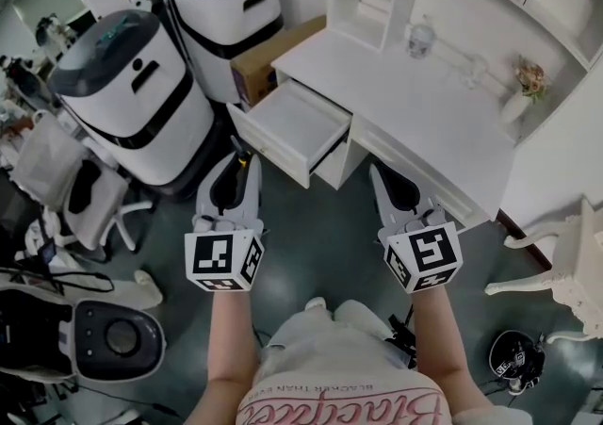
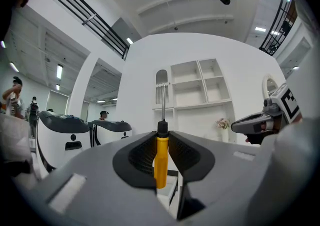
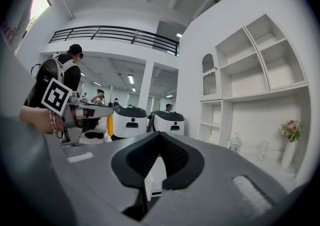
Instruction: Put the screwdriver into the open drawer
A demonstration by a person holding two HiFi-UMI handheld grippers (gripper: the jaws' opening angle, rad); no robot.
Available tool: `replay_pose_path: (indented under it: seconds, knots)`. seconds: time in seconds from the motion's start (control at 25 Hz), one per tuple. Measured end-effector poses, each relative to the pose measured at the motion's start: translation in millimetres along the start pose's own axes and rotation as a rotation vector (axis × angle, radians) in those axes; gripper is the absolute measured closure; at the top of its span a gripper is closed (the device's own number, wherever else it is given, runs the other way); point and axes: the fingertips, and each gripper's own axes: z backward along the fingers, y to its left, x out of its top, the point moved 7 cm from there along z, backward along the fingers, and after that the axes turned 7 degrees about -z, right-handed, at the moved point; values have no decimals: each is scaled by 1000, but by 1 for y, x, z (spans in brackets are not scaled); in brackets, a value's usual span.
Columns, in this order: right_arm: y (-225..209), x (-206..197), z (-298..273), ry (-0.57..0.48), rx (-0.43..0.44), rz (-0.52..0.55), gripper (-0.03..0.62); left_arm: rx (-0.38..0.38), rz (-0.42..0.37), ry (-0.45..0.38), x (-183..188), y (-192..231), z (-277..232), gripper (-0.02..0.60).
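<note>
The left gripper (image 1: pixel 235 161) is clamping the yellow-handled screwdriver (image 2: pixel 160 160), its shaft pointing forward along the jaws toward the open drawer (image 1: pixel 269 141), which is lying just ahead and slightly rightward. The right gripper (image 1: pixel 381 174), closed on nothing, is hanging farther off, facing the desk (image 1: pixel 415 105). Bare floor is leaving the approach free.
</note>
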Motion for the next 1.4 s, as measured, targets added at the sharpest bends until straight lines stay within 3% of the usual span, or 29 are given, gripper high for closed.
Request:
replay_pose_path:
  seconds: [0.6, 1.4]
  knots:
    - [-27, -3, -47, 0, 25, 4, 592, 39, 15, -7, -13, 16, -43, 489]
    - [-150, -4, -190, -8, 49, -69, 592, 68, -14, 26, -33, 42, -222, 489]
